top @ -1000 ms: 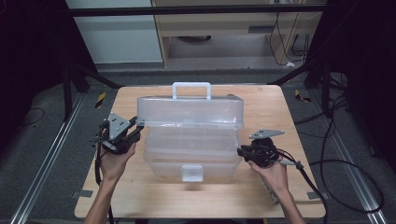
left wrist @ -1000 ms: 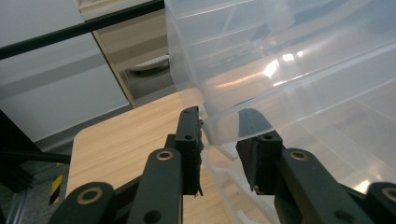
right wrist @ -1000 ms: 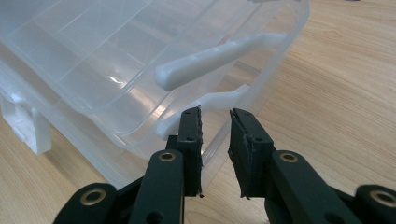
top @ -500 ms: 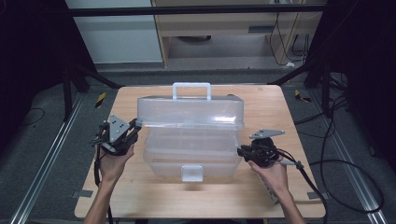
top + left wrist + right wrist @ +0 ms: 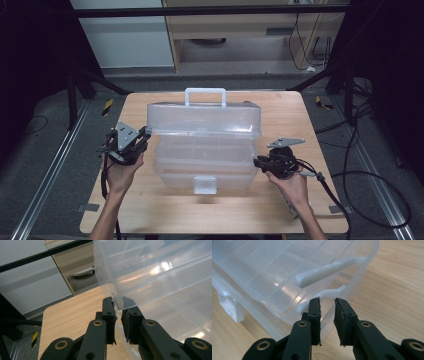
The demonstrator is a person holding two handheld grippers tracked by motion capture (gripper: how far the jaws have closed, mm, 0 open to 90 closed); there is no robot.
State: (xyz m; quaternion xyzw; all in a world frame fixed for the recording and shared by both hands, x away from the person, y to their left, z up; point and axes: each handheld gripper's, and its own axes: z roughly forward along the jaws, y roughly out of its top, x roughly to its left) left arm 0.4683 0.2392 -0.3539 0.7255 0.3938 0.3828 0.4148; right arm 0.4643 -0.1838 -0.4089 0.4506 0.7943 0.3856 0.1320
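Note:
A clear plastic toolbox (image 5: 205, 167) stands in the middle of the wooden table (image 5: 300, 115). Its lid (image 5: 205, 120) is raised, with the white handle (image 5: 205, 92) on top. My left gripper (image 5: 144, 136) is at the lid's left end. Its jaws have just been closing, and in the left gripper view (image 5: 117, 305) the lid's corner rim (image 5: 113, 293) sits pinched between the tips. My right gripper (image 5: 258, 162) is at the base's right end. Its jaws (image 5: 327, 301) have closed a little to a narrow gap, with a white side arm (image 5: 329, 292) just past the tips and nothing pressed between the pads.
A white front latch (image 5: 205, 185) hangs on the base's near wall. Bare wood lies on either side of the box. A cable (image 5: 350, 200) trails off the table's right edge. Dark frame legs and a cabinet stand beyond the table.
The left gripper's jaws look narrower on the lid's left end. Both hands and the box have stayed where they were.

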